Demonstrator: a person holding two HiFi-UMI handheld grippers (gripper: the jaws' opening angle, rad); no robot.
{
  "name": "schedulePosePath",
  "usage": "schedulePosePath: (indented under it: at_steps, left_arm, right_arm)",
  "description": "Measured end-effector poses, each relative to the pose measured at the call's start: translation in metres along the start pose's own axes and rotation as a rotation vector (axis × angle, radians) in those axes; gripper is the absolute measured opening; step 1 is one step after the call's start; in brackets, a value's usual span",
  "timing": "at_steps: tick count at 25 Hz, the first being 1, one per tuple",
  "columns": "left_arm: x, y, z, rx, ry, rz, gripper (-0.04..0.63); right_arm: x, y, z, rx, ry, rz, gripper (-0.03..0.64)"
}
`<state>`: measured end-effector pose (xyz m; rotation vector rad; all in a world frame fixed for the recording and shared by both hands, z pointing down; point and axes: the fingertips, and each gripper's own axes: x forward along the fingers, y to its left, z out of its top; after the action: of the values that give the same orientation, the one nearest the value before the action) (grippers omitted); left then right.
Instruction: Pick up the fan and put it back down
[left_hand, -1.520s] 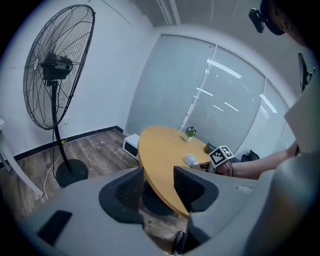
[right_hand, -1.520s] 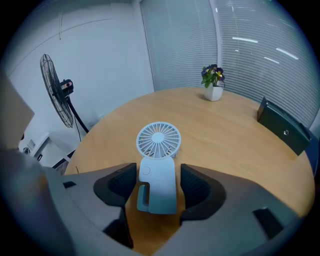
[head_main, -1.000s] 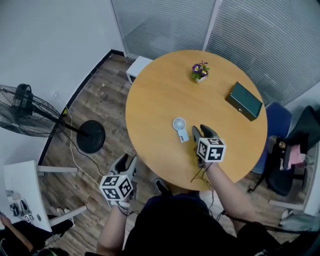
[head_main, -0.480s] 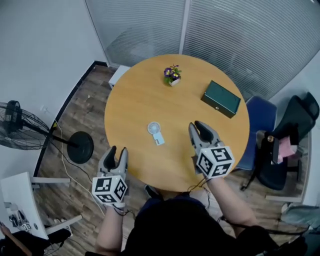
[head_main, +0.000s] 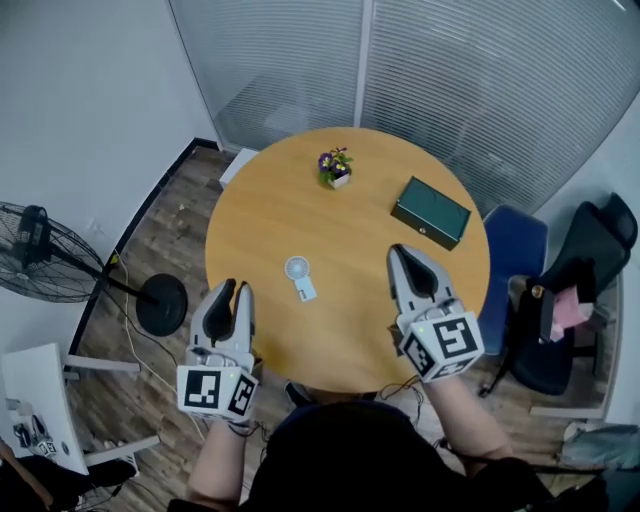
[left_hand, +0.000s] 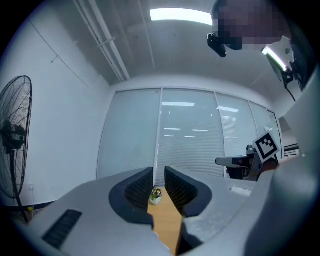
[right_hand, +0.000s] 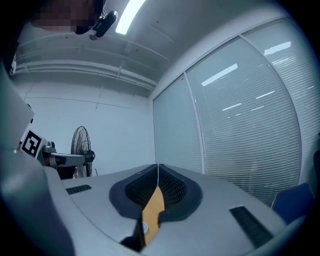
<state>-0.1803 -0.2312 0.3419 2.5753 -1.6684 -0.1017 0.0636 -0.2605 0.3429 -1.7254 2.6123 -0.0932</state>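
My left tool (head_main: 235, 288) hangs by the near left edge of the round wooden worktop (head_main: 290, 215), its jaws closing with nothing between them. My right tool (head_main: 400, 252) hangs over the near right part, jaws pressed together and empty. Between the two tools, the small white handheld fan (head_main: 298, 272) lies flat on the worktop, untouched. Farther off sit a green box (head_main: 430, 212) and a potted flower (head_main: 335, 167).
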Motion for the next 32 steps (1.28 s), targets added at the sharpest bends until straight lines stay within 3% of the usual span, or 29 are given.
schedulePosePath:
  at_steps: [11,20,32]
  left_arm:
    - [0.000,-0.023,0.044,0.039,-0.106,-0.051,0.021]
    - [-0.002,-0.028,0.039,0.026,-0.100,-0.045,0.021]
    - [-0.006,-0.034,0.034,0.038,-0.077,0.019,0.021]
  right_arm:
    - [-0.032,-0.006,0.046,-0.059,-0.124,-0.019,0.005]
    - [-0.047,-0.010,0.066,-0.090,-0.182,-0.023,0.005]
    - [-0.041,-0.021,0.066,-0.099,-0.189,0.029,0.004]
